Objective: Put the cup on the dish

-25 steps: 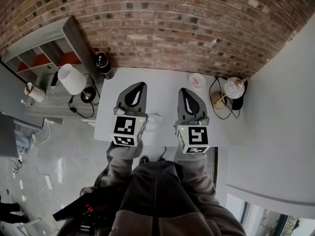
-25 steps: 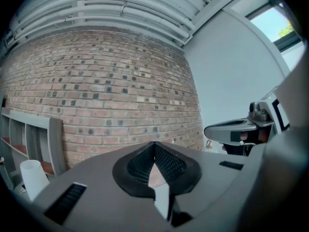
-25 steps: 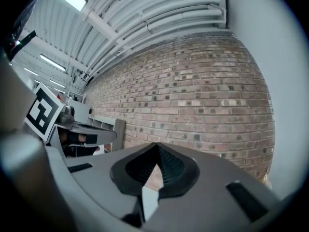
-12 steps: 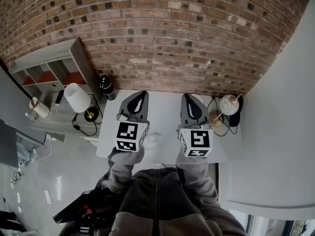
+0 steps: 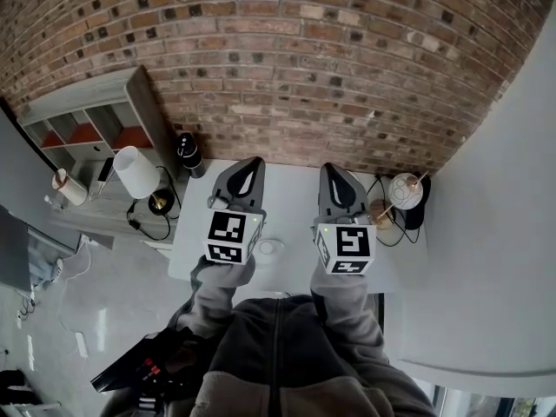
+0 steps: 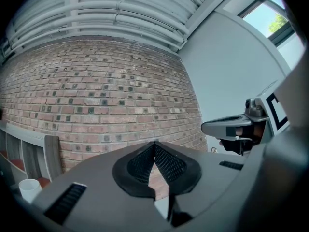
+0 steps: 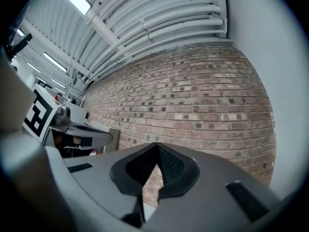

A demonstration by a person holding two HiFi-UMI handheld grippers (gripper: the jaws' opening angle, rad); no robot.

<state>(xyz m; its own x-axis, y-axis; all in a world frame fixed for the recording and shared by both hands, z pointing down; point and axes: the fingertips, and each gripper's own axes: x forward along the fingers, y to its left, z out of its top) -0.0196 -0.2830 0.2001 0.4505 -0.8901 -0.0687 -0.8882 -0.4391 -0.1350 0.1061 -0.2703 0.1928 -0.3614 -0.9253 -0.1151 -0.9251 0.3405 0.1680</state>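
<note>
I hold both grippers level above the white table (image 5: 291,200), side by side and pointing at the brick wall (image 5: 287,68). My left gripper (image 5: 247,167) has its jaws pressed together with nothing between them. My right gripper (image 5: 335,172) is the same, jaws tight against each other and empty. The dish (image 5: 269,248) lies on the table near my edge, showing in the gap between the two marker cubes. There may be something small at its middle, but it is too small for me to tell. I cannot make out the cup anywhere. A white lamp (image 5: 136,171) and a black bottle (image 5: 188,153) stand off the table's left end. A globe lamp (image 5: 405,191) stands at its far right corner.
</note>
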